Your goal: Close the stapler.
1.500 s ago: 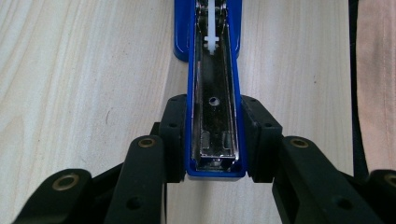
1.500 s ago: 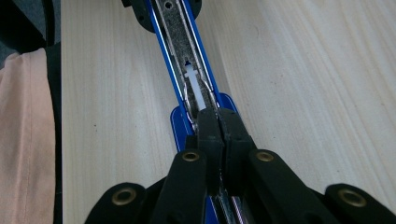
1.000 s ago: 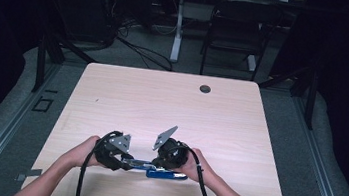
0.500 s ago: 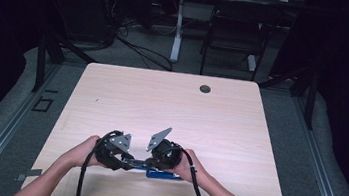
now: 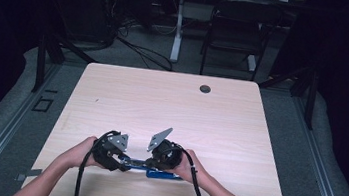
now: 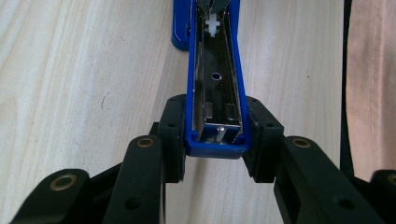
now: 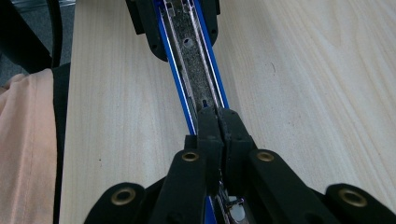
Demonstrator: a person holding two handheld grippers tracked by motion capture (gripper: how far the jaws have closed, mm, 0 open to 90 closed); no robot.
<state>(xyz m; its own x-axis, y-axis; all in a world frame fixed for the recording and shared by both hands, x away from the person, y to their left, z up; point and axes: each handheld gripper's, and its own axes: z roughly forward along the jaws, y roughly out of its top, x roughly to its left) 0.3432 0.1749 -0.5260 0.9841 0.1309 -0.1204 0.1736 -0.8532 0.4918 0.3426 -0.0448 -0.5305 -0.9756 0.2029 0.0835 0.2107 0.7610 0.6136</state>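
A blue stapler [image 5: 163, 175] lies opened out near the table's front edge, between the two hands. In the left gripper view its metal-lined arm [image 6: 217, 84] runs away from me. My left gripper [image 6: 215, 135] is shut on the arm's near end, one pad on each blue side. My right gripper [image 7: 218, 123] is shut with its pads touching each other, tips down in the arm's channel [image 7: 194, 56]. I see nothing between those pads. From above, the left gripper [image 5: 127, 161] and the right gripper [image 5: 148, 164] point at each other, nearly touching.
The light wooden table [image 5: 171, 107] stretches bare beyond the hands, with a black grommet [image 5: 205, 88] near its far edge. A chair [image 5: 233, 29] and cables stand on the floor behind. Pink fabric [image 7: 25, 154] lies at the table's near edge.
The right hand and its gripper have edged slightly left, closer to the left gripper. The left gripper and the stapler stay where they were.
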